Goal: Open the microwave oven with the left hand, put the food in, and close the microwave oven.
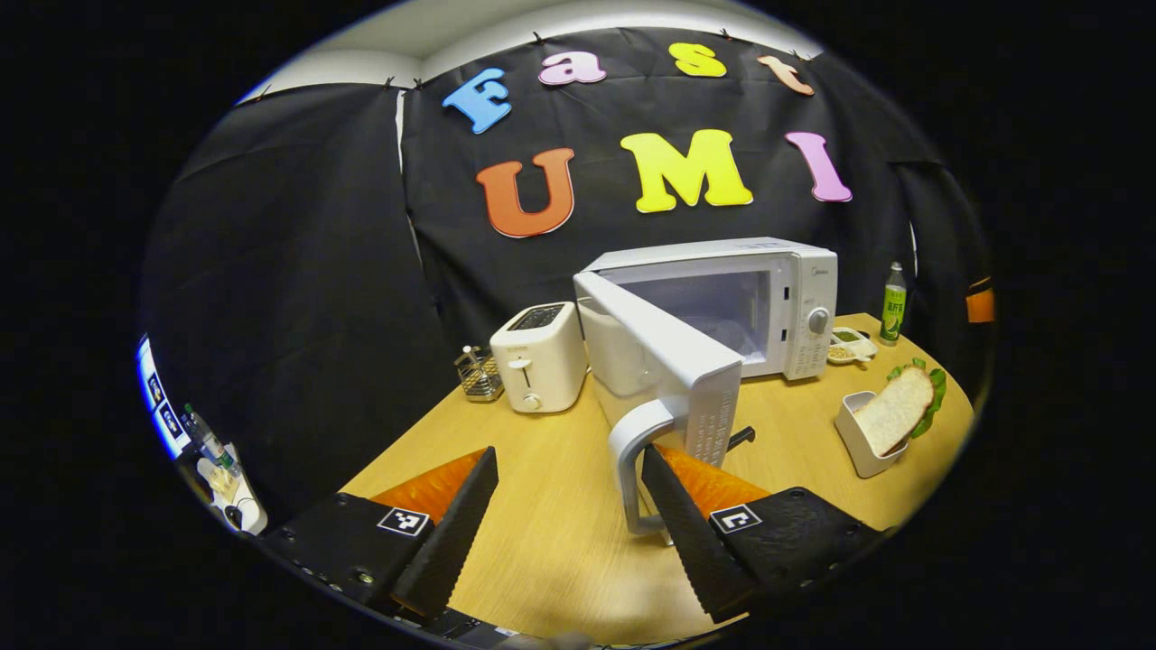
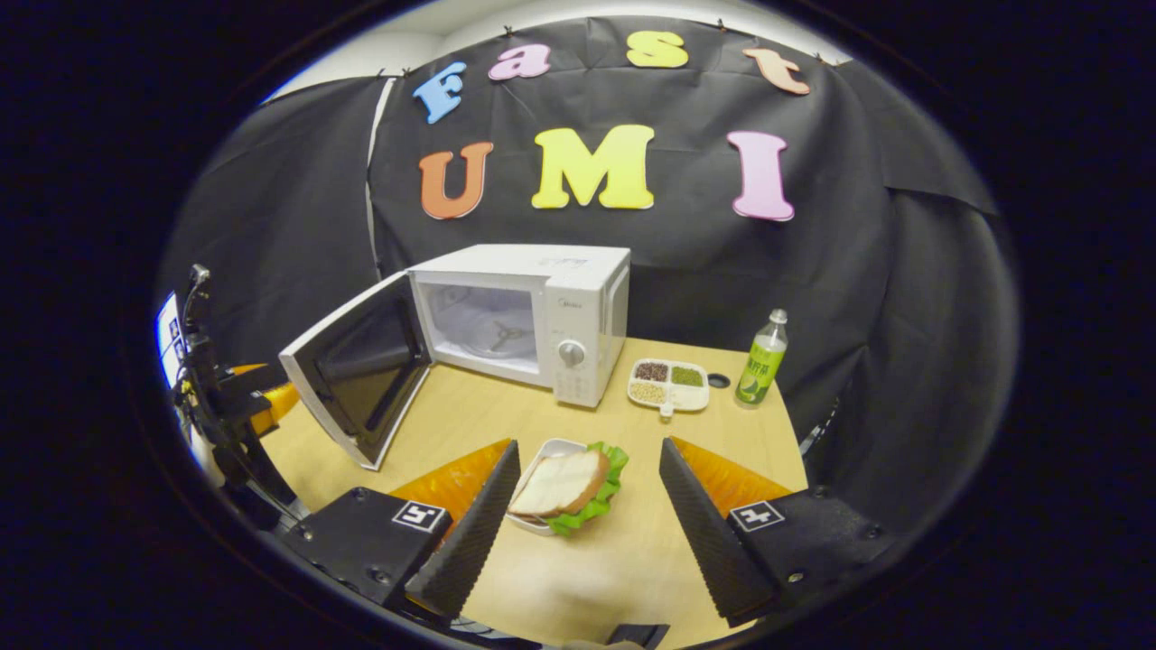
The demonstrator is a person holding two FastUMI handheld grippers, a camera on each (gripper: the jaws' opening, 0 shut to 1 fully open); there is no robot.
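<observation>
While the microwave door stands open, sandwich between right jaws, both jaws spread, empty.

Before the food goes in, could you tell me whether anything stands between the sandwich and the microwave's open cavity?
Nothing visible does: bare table lies between the sandwich and the microwave, whose door is swung wide left.

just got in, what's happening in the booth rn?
A person is working two handheld grippers at a table. The microwave door is swung open, and the left gripper sits open by the door handle, not clamped on it. The right gripper is open, lined up on the sandwich in its white dish. Nothing shows in the oven cavity besides its bare floor.
</observation>
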